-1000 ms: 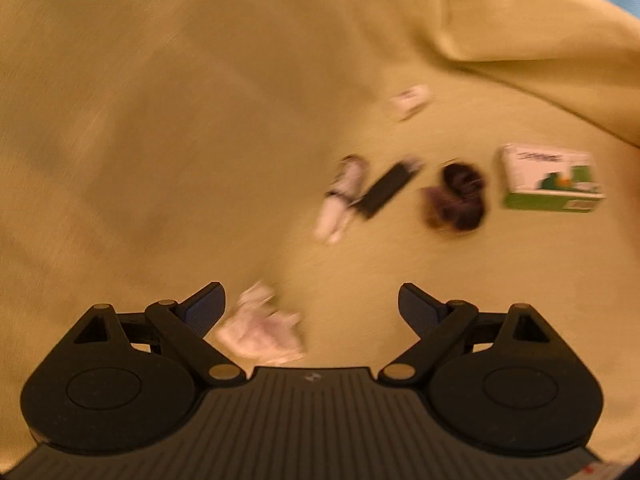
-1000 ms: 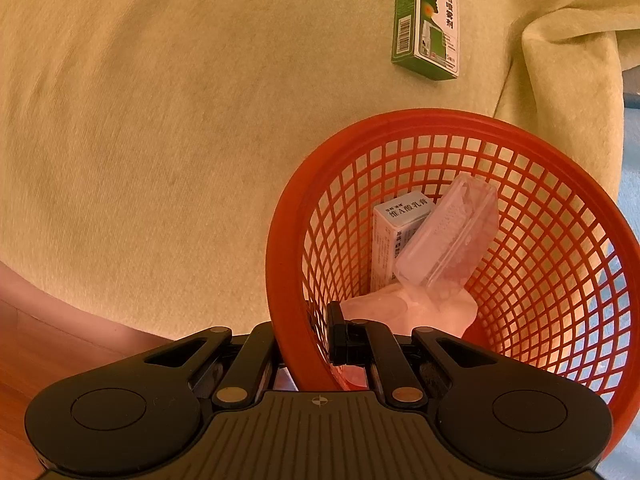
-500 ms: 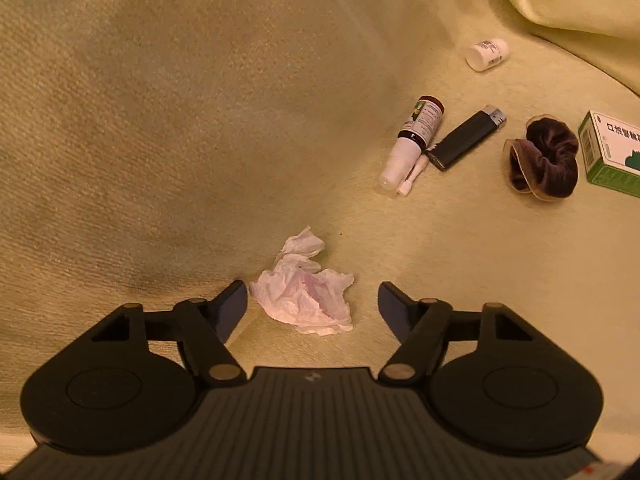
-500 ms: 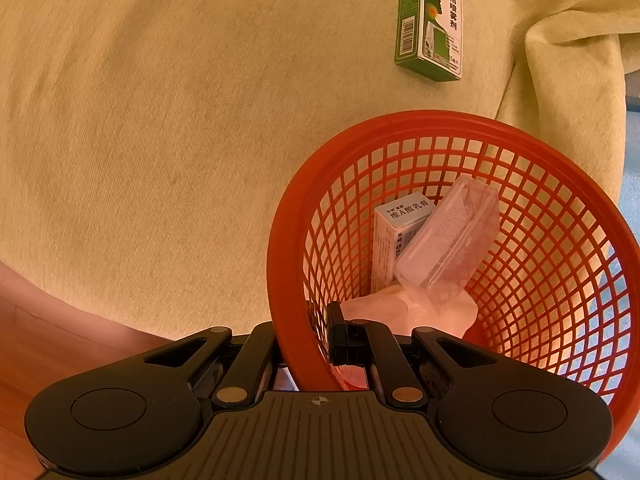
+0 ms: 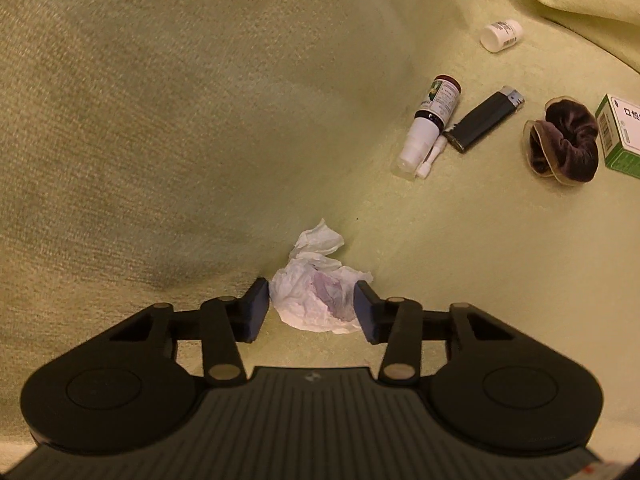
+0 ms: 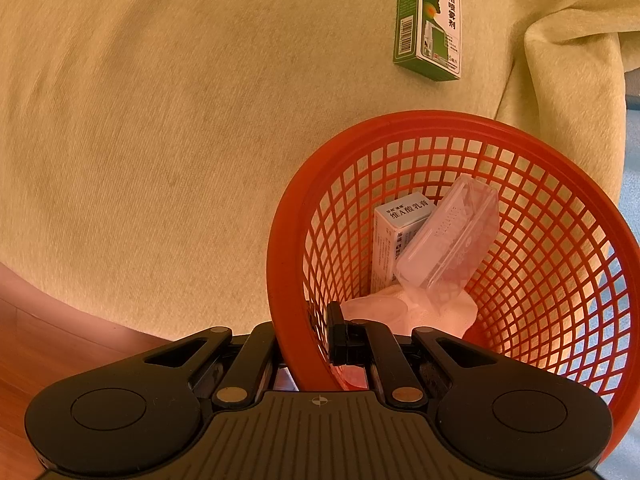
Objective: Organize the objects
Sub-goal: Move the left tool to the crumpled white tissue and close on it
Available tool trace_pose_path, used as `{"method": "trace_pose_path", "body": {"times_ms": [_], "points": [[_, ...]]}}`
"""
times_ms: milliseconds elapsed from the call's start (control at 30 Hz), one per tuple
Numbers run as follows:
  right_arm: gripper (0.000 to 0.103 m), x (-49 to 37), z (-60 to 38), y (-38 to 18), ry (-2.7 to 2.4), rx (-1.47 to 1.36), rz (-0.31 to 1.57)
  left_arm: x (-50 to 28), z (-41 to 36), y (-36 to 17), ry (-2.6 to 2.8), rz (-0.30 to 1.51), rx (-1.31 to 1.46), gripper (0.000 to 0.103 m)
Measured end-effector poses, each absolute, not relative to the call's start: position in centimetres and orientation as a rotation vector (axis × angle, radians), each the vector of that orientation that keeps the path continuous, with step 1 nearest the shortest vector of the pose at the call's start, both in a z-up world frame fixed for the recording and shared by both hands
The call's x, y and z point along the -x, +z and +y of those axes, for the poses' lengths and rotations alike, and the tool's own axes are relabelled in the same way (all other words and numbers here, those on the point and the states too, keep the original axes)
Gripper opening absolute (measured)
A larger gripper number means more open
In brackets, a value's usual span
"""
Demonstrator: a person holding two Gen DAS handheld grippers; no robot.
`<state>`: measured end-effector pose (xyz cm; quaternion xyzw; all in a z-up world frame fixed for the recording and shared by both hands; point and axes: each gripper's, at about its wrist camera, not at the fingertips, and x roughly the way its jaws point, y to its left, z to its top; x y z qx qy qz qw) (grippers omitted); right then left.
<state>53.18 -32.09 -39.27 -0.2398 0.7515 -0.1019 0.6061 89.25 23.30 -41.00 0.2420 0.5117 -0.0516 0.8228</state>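
Objects for sorting lie scattered on a yellow-green cloth (image 5: 160, 120) that covers the whole surface; it bunches into a fold at far right.

Red mesh basket (image 6: 540, 152), largest item, near right in my right wrist view. My right gripper (image 6: 304, 344) is clenched on its near rim, one finger outside the wall, one inside. Inside the basket: a clear plastic case (image 6: 452, 236) leaning tilted over a white carton (image 6: 390, 236), and a pale pink crumpled sheet (image 6: 380, 308) at the bottom.

Green-and-white medicine box (image 6: 430, 20) lies flat on the cloth, far from the basket, apart from it. In my left view it is cut off at the right edge.

My left gripper (image 5: 311, 310) is released, fingers spread either side of a crumpled white tissue (image 5: 316, 296); right finger looks to be touching it, left finger just beside it. Cannot tell if there is pressure.

Farther right, in a row: brown scrunchie (image 5: 564, 144) just beside the medicine box; black lighter (image 5: 484, 122); spray bottle (image 5: 430, 120) lying on its side, white nozzle end nearer me, with a small white tube against it. White pill bottle (image 5: 501, 35) lies farthest, near the fold.
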Motion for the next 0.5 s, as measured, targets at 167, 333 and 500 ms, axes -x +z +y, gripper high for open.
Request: {"method": "trace_pose_path", "body": {"times_ms": [167, 333, 500], "points": [[0.002, -53.2, -32.1, -39.3, -0.236, 0.553, 1.737, -88.5, 23.9, -39.9, -0.127, 1.081, -0.481, 0.026], [0.002, -53.2, -32.1, -39.4, -0.240, 0.548, 1.736, -87.6, 24.0, -38.8, -0.154, 1.078, -0.470, 0.025], [0.002, -53.2, -32.1, -39.4, -0.241, 0.547, 1.735, -86.3, 23.3, -37.4, -0.177, 1.060, -0.440, 0.025]]}}
